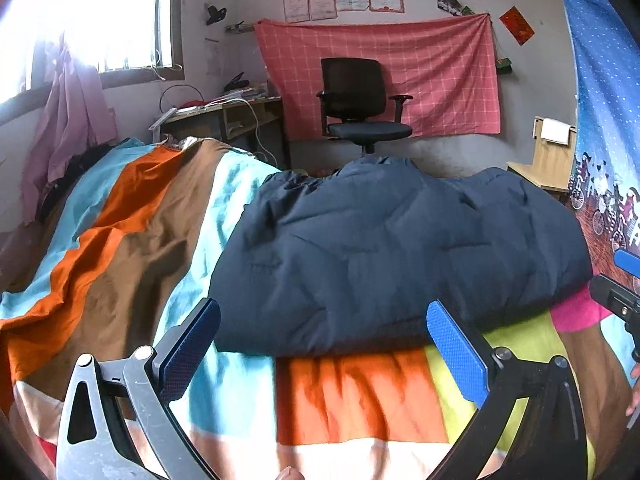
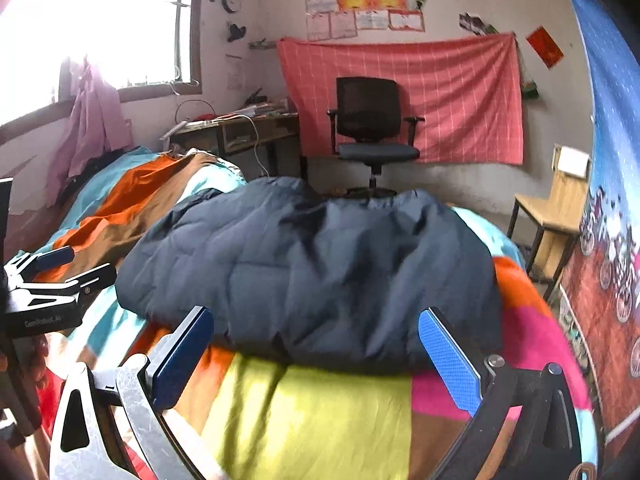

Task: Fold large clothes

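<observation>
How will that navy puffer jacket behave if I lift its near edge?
The quilted navy jacket will probably sag and drape, not hold shape. Its puffy bulk suggests it's light for its size. The smooth-looking shell may slip between open fingers.

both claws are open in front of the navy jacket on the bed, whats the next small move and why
Probably ease both claws forward and down to the near edge of the navy padded jacket. The left claw and right claw are both open and hold nothing, and the jacket lies bunched on the striped bedcover just beyond their fingertips. Gripping that near edge seems the natural start of a fold.
</observation>
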Available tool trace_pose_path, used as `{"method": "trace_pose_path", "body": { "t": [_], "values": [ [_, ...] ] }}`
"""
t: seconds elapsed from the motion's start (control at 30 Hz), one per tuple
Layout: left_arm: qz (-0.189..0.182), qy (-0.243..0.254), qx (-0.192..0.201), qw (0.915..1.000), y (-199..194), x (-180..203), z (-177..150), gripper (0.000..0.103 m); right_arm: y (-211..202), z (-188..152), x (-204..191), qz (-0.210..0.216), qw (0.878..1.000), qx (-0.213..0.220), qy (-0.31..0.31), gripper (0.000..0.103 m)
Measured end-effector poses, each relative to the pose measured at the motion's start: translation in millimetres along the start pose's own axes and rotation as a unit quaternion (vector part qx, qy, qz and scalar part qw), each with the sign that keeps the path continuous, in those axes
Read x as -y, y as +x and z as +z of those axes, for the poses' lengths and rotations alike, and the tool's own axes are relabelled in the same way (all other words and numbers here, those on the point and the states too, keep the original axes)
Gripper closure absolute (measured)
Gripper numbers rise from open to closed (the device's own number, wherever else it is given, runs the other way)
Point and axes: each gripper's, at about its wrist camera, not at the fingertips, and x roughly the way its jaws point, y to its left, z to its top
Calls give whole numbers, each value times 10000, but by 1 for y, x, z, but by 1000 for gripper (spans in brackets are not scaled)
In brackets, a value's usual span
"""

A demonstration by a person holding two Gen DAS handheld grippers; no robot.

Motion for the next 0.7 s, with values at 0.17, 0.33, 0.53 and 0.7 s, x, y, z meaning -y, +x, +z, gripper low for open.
{"method": "trace_pose_path", "body": {
  "t": [0.17, 0.33, 0.53, 0.7],
  "values": [
    [-29, 86, 68, 9999, -6, 4, -17, 2, -6, -13, 3, -90, 9998, -46, 155, 0],
    [-152, 143, 211, 9996, -17, 7, -31, 2, -6, -25, 3, -120, 9997, -126, 199, 0],
    [-181, 378, -150, 9990, -8, 19, -45, 2, 2, -37, 5, -49, 9990, -379, 219, 0],
    [-231, 293, -354, 9987, -1, 20, -52, 2, 4, -43, 5, -22, 9989, -441, 139, 0]
  ]
}}
